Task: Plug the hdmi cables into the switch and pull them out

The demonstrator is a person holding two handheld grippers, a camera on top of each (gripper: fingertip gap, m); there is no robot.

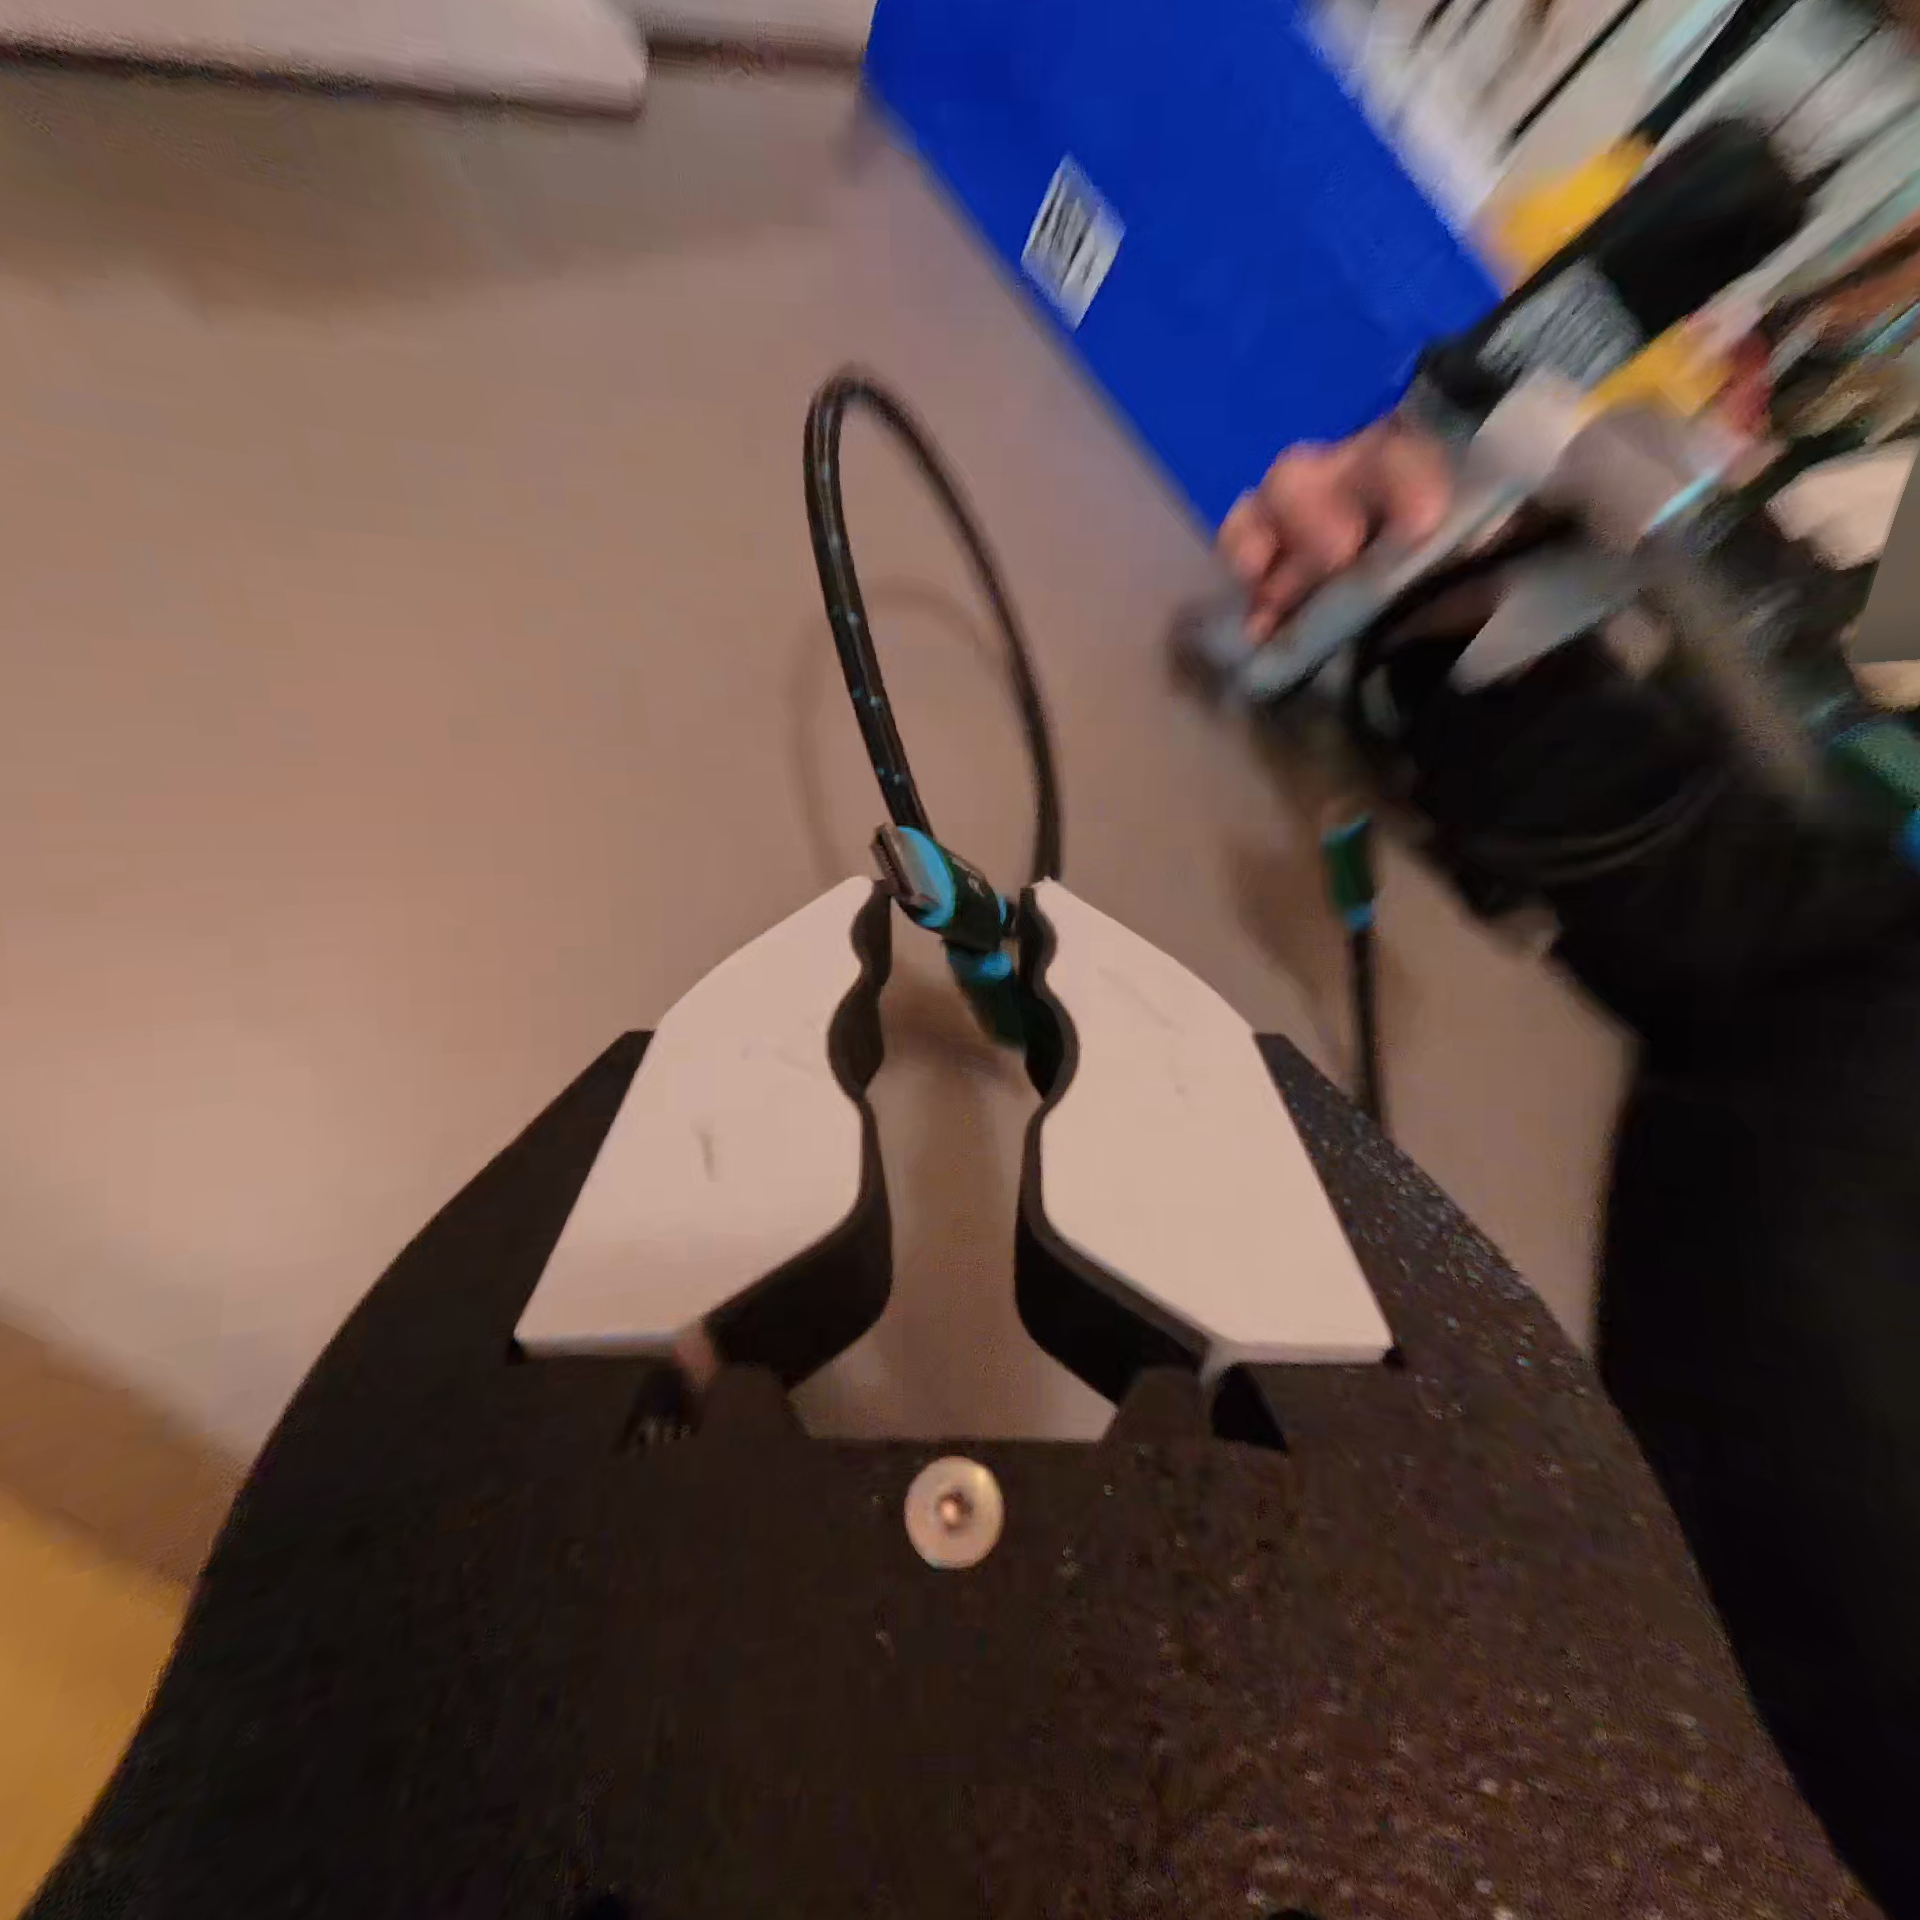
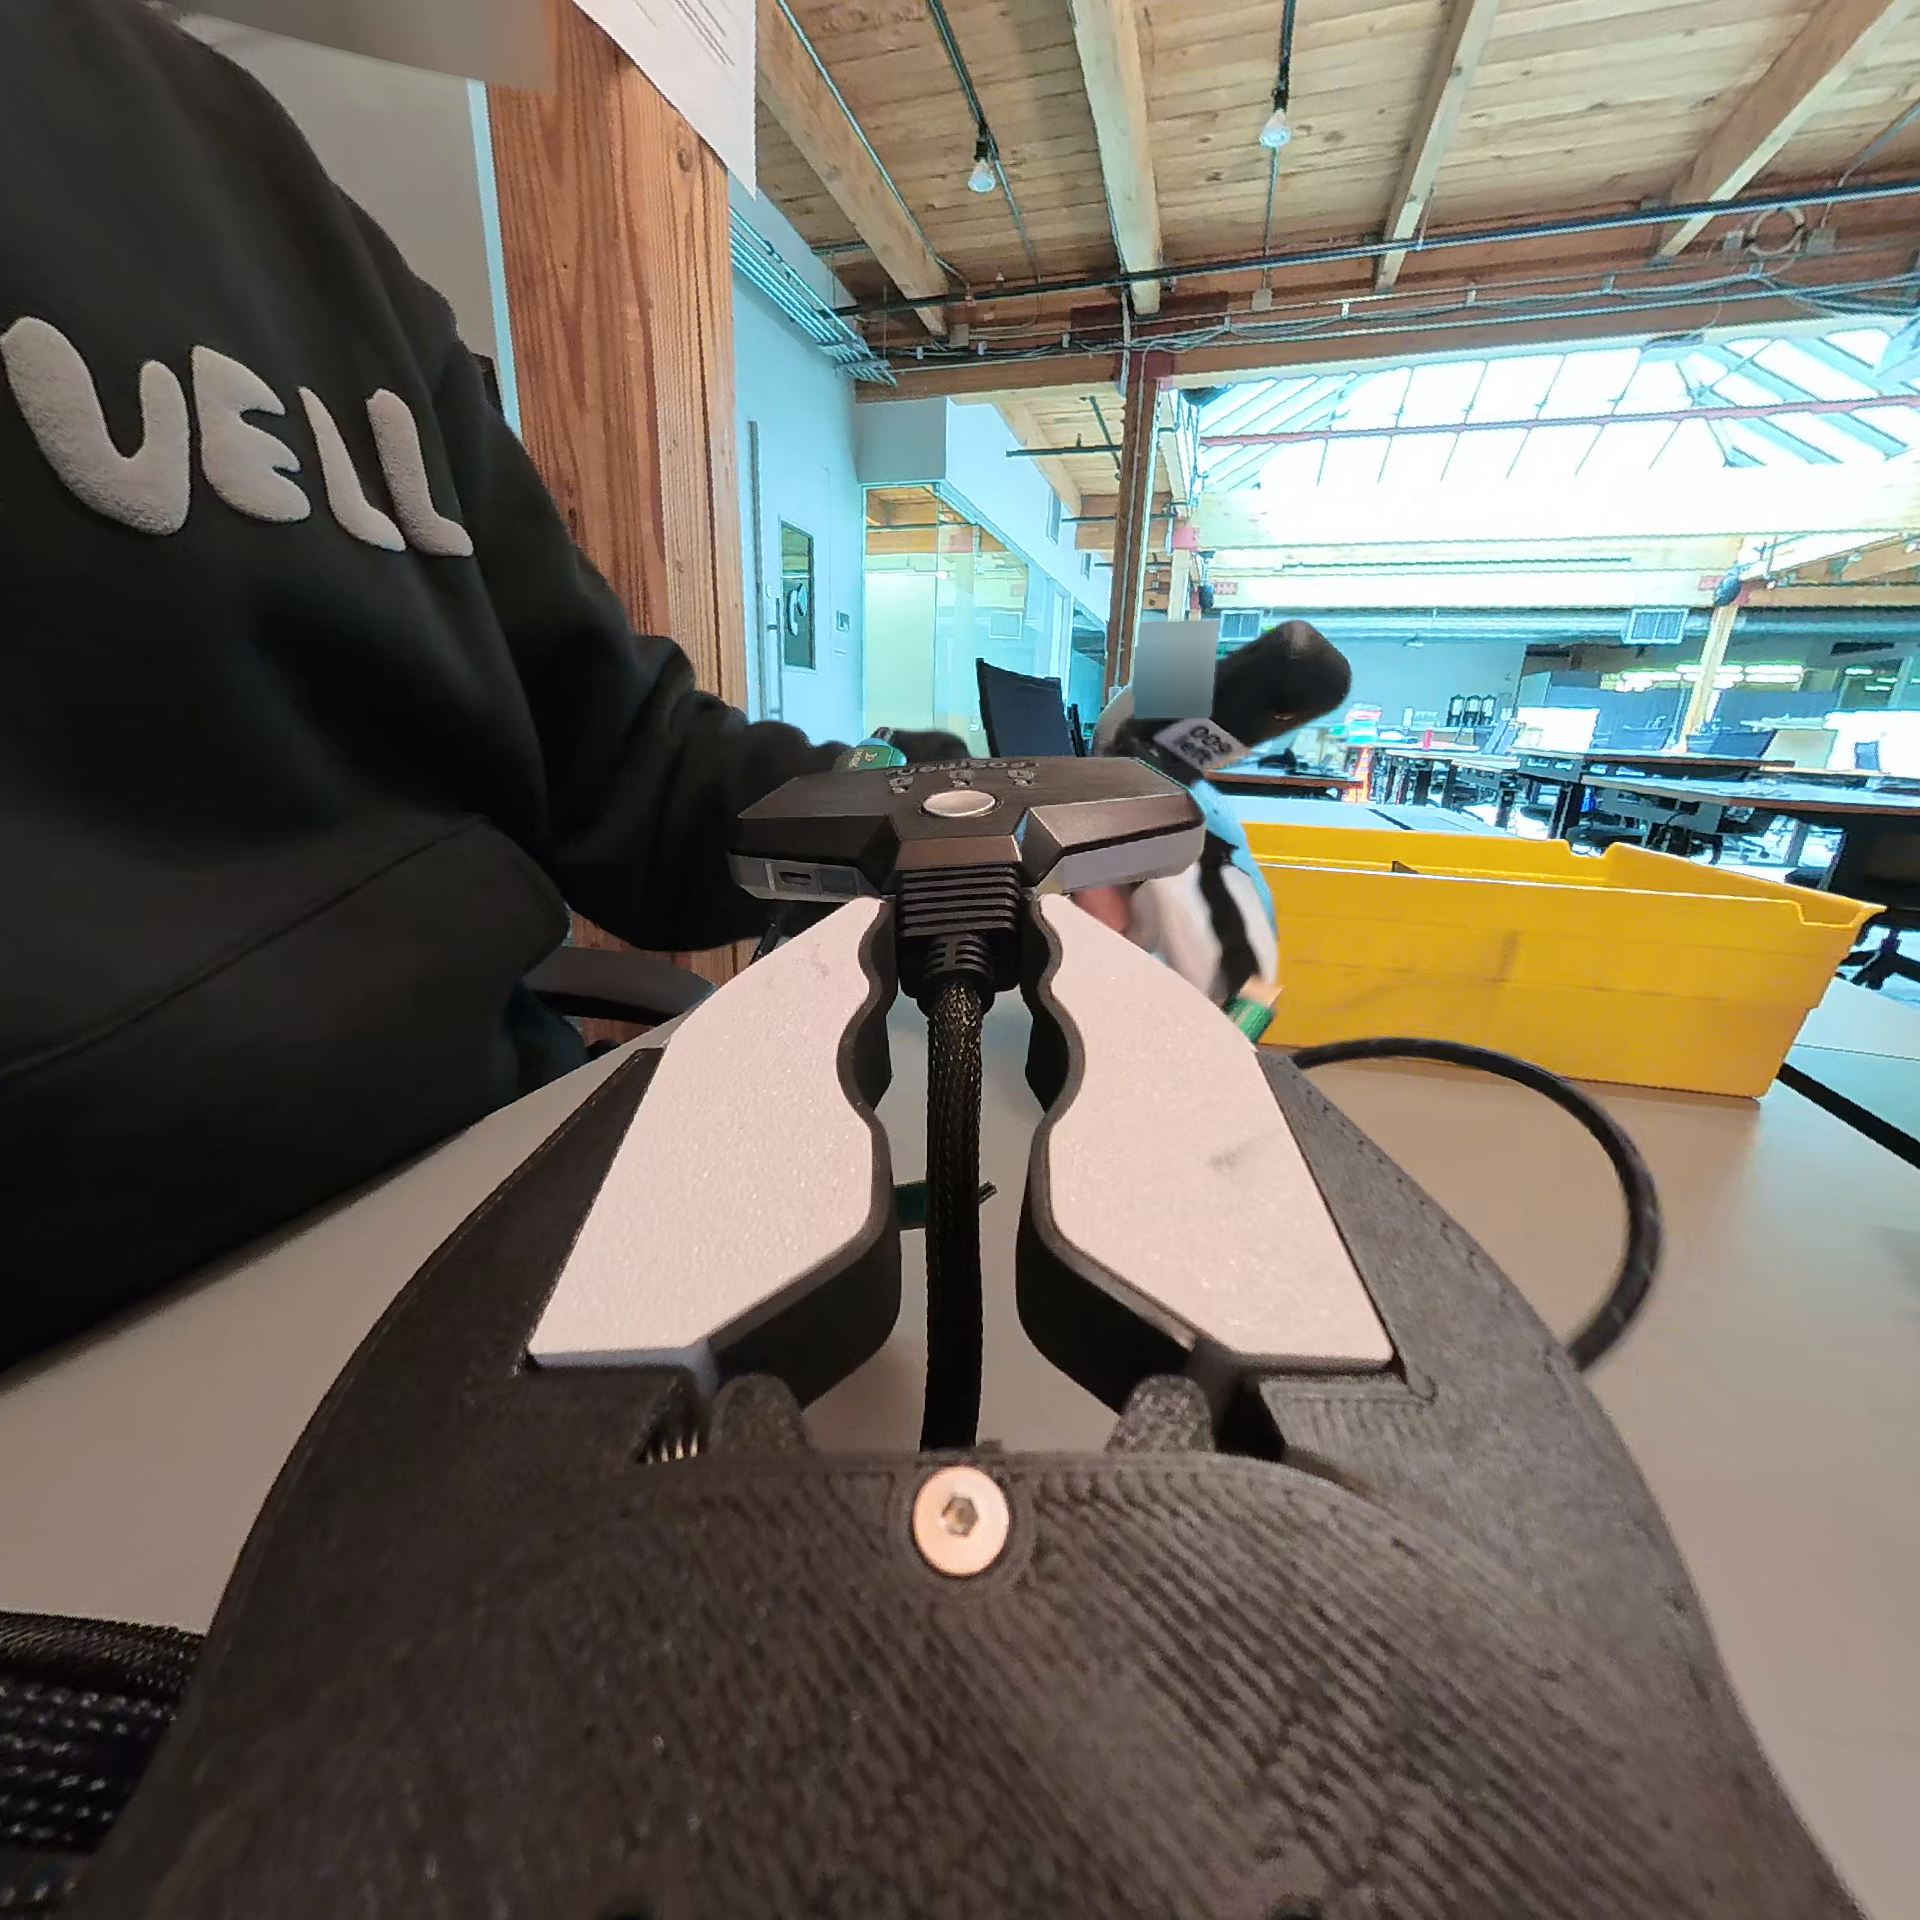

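In the left wrist view my left gripper (image 1: 951, 896) is shut on the black and blue plug (image 1: 940, 899) of an HDMI cable (image 1: 862, 644). The plug lies slantwise between the fingertips, metal end up and to the left. Its black cable loops upward above the table. In the right wrist view my right gripper (image 2: 956, 920) is shut on the ribbed neck of the black HDMI switch (image 2: 966, 821), which has a silver button on top. The switch's braided cable (image 2: 954, 1195) runs back between the fingers. A green-ended cable (image 1: 1351, 873) hangs at the right, blurred.
The tabletop is beige (image 1: 416, 623), with a blue box (image 1: 1195, 260) at its far side. A person in a black hoodie (image 2: 208, 675) is at the left. A yellow bin (image 2: 1538, 956) stands at the right, with a black cable loop (image 2: 1621, 1195) on the table before it.
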